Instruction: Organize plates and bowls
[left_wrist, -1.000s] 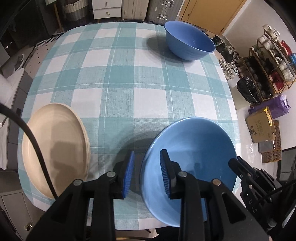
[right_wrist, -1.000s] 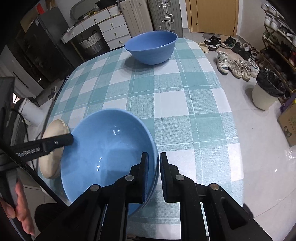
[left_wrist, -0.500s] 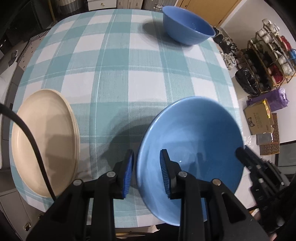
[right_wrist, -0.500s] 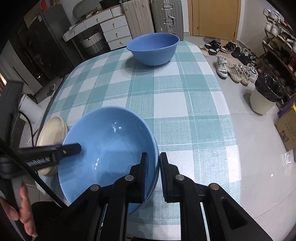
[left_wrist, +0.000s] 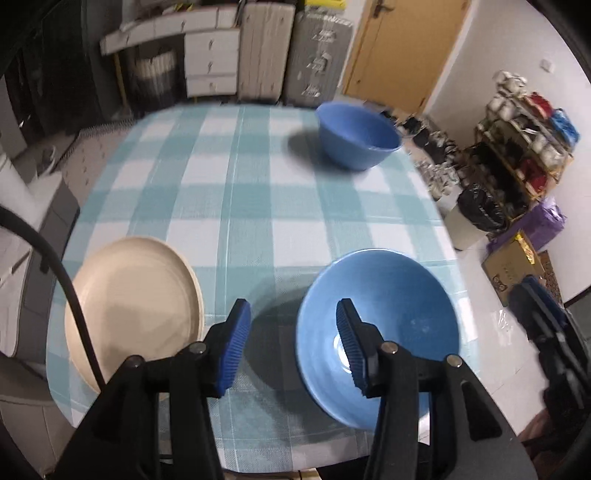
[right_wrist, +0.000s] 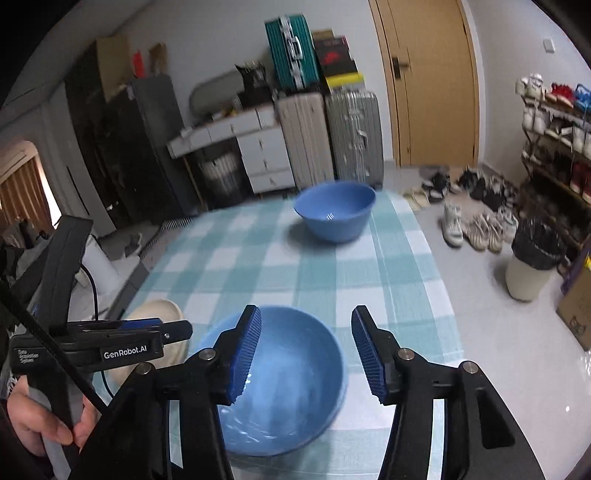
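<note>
- Near blue bowl (left_wrist: 380, 332) sits upright at near right edge of the tabletop (left_wrist: 258, 206), on teal-and-white checked cloth; neither claw grips it.
- Left claw (left_wrist: 293, 347) spread wide, nothing between the pads; its right pad (left_wrist: 351, 347) shows over the bowl's inside, left pad over bare cloth; contact with rim can't be told.
- Right claw (right_wrist: 304, 354) also spread wide and holding nothing; left pad (right_wrist: 245, 354) over the bowl, right pad over cloth to the bowl's right.
- Cream plate (left_wrist: 133, 306) flat at near left edge, well apart from near bowl.
- Second blue bowl (left_wrist: 358, 134) upright at far right of tabletop, well apart from the others.
- Around: suitcases (right_wrist: 328, 136) and white drawers (right_wrist: 258, 155) behind the tabletop, shoe rack (left_wrist: 528, 125) and bin (right_wrist: 532, 258) on the floor at right.
</note>
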